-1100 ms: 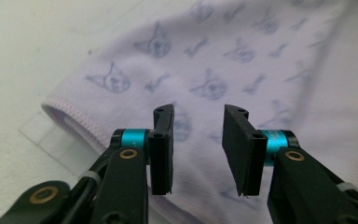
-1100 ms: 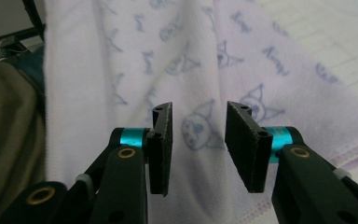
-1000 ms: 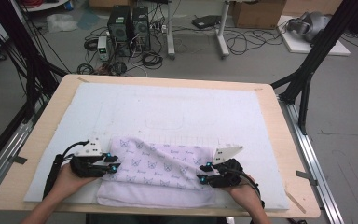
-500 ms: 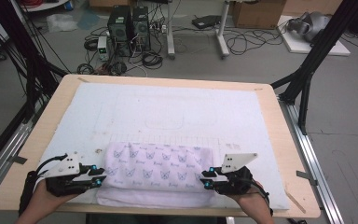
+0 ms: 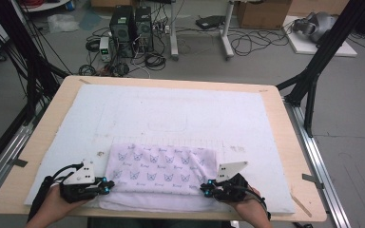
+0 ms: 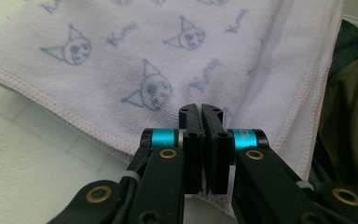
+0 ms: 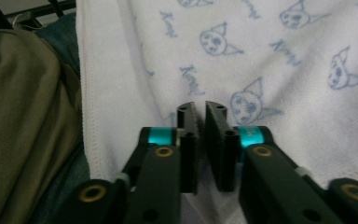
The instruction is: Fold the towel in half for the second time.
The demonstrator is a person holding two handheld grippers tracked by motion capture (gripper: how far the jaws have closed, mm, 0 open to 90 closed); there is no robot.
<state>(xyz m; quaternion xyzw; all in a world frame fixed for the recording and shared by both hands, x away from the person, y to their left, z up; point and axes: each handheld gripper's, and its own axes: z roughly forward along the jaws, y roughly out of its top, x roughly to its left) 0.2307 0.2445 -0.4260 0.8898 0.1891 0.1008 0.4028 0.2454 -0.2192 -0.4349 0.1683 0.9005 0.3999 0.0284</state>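
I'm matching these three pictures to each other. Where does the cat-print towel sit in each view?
High view: the cat-print towel lies folded at the near edge of the white mat, between the left gripper and right gripper.
Left gripper view: it spreads across the top, beyond the jaws.
Right gripper view: upper right, beyond the jaws.
Shared landmark: its stitched hem.

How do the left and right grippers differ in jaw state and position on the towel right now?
The left gripper has its jaws pressed nearly together, while the right gripper shows a slightly wider gap. In the high view the left gripper sits at the towel's left end and the right gripper at its right end. Both are at the near edge, low over the printed cloth; whether either pinches fabric cannot be told.
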